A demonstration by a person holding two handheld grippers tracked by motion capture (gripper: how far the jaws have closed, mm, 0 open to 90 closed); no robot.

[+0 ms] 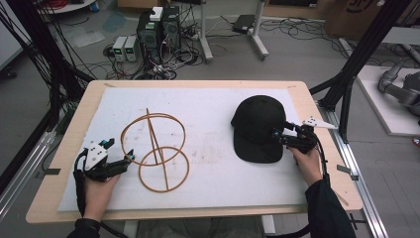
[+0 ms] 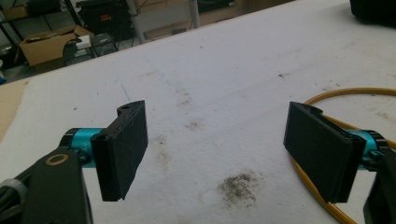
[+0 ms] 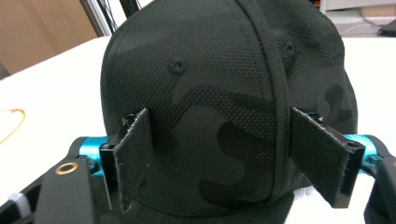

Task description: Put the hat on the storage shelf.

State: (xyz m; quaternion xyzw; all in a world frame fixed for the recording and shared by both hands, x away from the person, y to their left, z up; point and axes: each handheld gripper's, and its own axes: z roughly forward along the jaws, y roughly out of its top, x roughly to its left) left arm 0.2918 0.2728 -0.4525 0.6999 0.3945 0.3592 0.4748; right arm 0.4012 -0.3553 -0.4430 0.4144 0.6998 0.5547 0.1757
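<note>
Black cap (image 1: 258, 128) on the right of the white mat (image 1: 213, 173), wire stand (image 1: 156, 148) on the left.
The right gripper (image 1: 278, 136) sits at the cap's side, jaws spread wide, the crown between them, nothing clamped; the left gripper (image 1: 128, 157) rests just beside the stand's lower ring, jaws likewise parted and empty; the wooden table (image 1: 74, 129) lies beneath.

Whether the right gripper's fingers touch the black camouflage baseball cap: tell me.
Cannot tell. In the right gripper view the open fingers flank the black camouflage baseball cap, overlapping it with no plain contact or gap.
</note>
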